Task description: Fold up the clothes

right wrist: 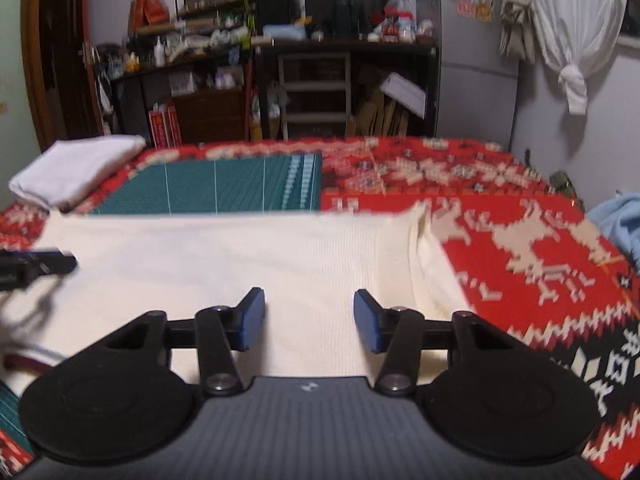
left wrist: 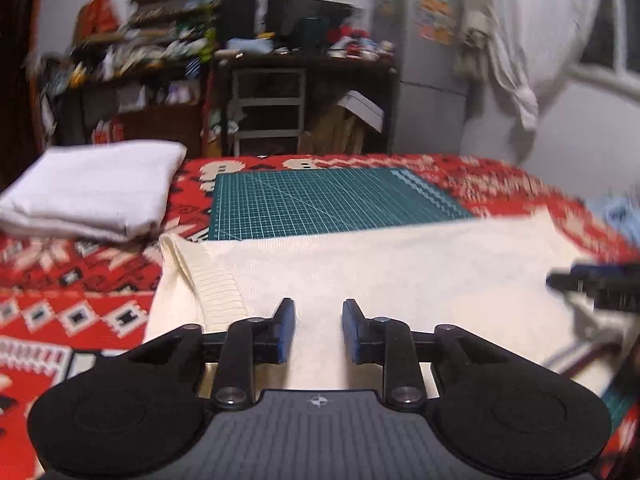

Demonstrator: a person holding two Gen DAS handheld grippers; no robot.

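Sweater (right wrist: 240,256) under claws (both open)

From my left wrist camera the shelves (left wrist: 160,32) behind the cutting mat (left wrist: 320,200) smear into blur, so I can't read their clutter. The right gripper (left wrist: 596,284) is blurred and cut off by the frame's edge; I can't tell how its jaws stand there. The cream sweater (right wrist: 240,256) hides the mat's near edge, and its own near edge disappears under my gripper bodies.
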